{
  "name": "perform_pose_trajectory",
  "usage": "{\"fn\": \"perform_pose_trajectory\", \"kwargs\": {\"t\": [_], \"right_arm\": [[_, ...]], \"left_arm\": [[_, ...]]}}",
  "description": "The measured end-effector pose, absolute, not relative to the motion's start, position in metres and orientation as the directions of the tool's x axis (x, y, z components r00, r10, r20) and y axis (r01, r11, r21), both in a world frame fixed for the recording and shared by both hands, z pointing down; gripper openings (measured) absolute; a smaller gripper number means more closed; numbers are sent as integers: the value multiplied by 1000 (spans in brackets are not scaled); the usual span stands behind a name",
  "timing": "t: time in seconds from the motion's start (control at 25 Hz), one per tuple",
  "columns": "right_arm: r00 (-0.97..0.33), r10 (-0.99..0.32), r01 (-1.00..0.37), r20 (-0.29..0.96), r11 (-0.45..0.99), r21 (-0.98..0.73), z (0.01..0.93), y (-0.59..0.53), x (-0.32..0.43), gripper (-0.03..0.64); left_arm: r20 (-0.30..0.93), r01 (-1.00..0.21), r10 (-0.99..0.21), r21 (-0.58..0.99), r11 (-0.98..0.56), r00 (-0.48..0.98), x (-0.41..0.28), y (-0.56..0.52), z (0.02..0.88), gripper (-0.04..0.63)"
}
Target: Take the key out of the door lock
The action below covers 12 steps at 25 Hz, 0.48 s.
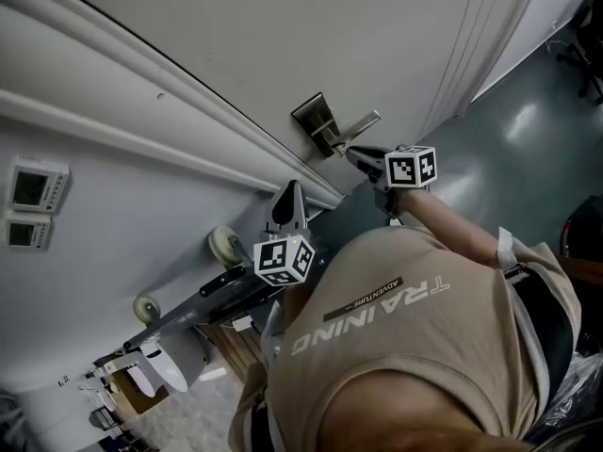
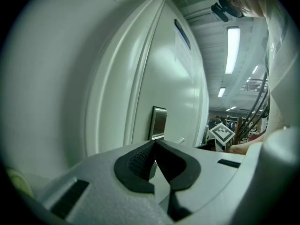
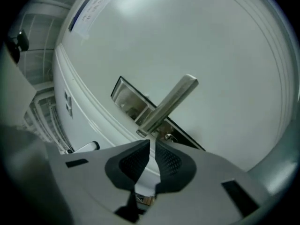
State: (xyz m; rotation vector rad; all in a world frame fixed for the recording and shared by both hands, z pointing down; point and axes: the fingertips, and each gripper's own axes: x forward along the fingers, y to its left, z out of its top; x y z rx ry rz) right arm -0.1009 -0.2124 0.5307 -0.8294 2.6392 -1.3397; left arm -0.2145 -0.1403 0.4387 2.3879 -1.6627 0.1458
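Observation:
A steel lock plate (image 1: 314, 116) with a lever handle (image 1: 363, 123) sits on the white door. In the right gripper view the handle (image 3: 168, 104) crosses the plate (image 3: 125, 96), and a small metal key or keyhole part (image 3: 168, 136) shows just beneath it. My right gripper (image 1: 354, 153) points at the lock from just below, its tips (image 3: 152, 143) a short way off the plate. A narrow slit separates its jaws and nothing is between them. My left gripper (image 1: 290, 199) hangs lower left, off the door, shut and empty (image 2: 154, 146). The plate (image 2: 158, 121) lies ahead of it.
Raised door frame moulding (image 1: 188, 102) runs diagonally left of the lock. Two wall control panels (image 1: 36, 186) sit at far left. A wheeled cart (image 1: 226, 246) stands below the left gripper. Grey-green floor (image 1: 509, 139) lies to the right.

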Motion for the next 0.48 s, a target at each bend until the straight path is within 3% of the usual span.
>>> {"fn": "perform_pose_trajectory", "kwargs": {"t": [0.48], "right_arm": [[-846,-523,-227,105,176,-958,550,-218,-103,18]], "left_arm": [[218,-924,-898,102,-368,382,-203,-142,432,6]]}}
